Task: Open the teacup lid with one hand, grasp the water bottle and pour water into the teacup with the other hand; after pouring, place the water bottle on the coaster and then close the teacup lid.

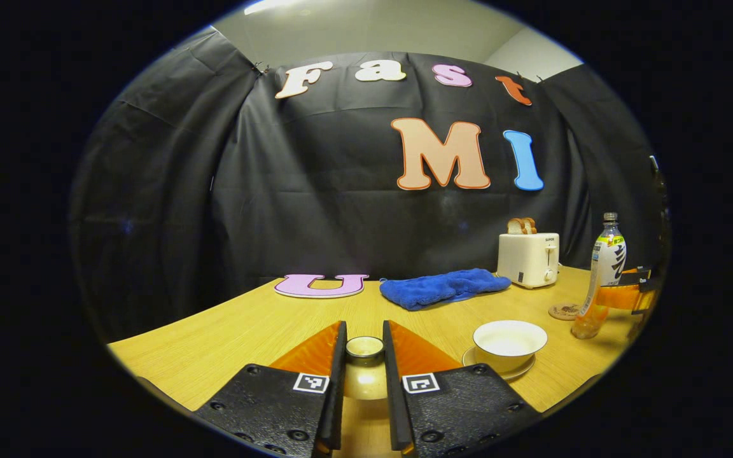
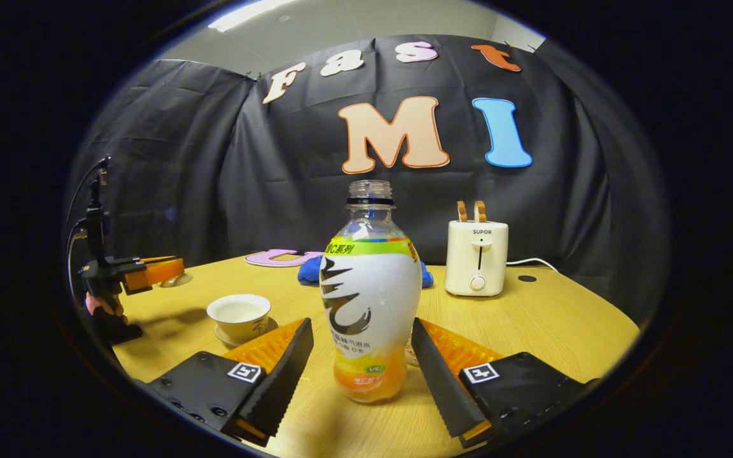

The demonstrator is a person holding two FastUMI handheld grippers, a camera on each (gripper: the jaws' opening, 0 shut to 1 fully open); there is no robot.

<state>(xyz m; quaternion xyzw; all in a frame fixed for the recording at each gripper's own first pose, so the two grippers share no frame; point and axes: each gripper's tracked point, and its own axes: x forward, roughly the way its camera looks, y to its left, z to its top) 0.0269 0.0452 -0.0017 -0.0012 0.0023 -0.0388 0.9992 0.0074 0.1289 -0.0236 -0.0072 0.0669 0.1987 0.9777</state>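
Lid held off the teacup, bottle flanked on the surface.

Clenched on the knob of the teacup lid (image 1: 365,356) were the jaws of the left gripper (image 1: 364,346), the lid being held above the wooden surface (image 1: 226,331), apart from the open teacup (image 1: 509,343) on its saucer (image 1: 500,367). The uncapped water bottle (image 2: 370,299) stood upright between the released jaws of the right gripper (image 2: 361,353), neither finger being seen to press on it; its label print was too small to be made out. A round coaster (image 1: 564,311) lay just beside the bottle. "SUPOR" was read on the toaster (image 2: 476,257), beside a blue cloth (image 1: 443,287).
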